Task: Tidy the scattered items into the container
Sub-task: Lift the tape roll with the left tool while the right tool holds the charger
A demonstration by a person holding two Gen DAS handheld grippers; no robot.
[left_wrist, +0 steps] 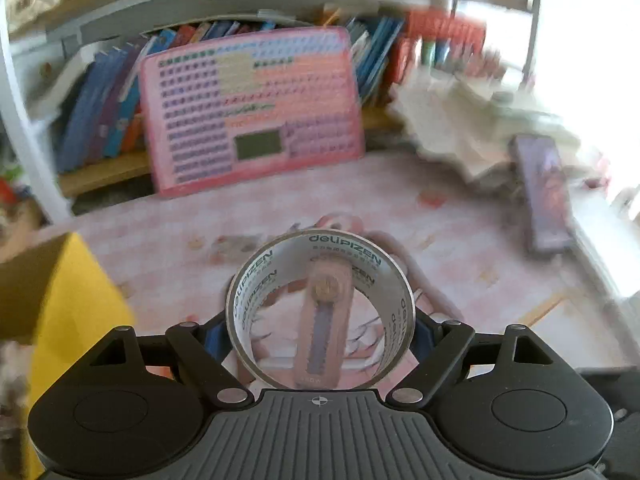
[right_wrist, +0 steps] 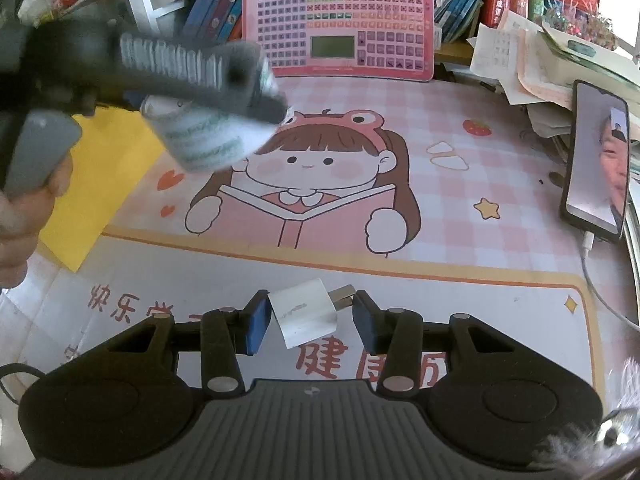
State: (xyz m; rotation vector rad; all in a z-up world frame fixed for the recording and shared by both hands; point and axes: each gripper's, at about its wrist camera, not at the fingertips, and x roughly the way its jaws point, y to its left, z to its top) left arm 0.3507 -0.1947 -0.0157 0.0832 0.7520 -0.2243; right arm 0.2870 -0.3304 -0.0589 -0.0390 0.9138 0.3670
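Note:
My left gripper is shut on a clear tape roll printed "deli" and holds it above the desk. The roll also shows blurred in the right wrist view, held by the left gripper near the yellow box. The yellow box sits at the left in the left wrist view. A pink utility knife lies on the mat, seen through the roll. My right gripper has its jaws around a white charger plug on the mat, open with gaps at both sides.
A pink keyboard toy leans on books at the back. A phone with a cable lies at the right beside a pile of papers. A pink cartoon desk mat covers the desk.

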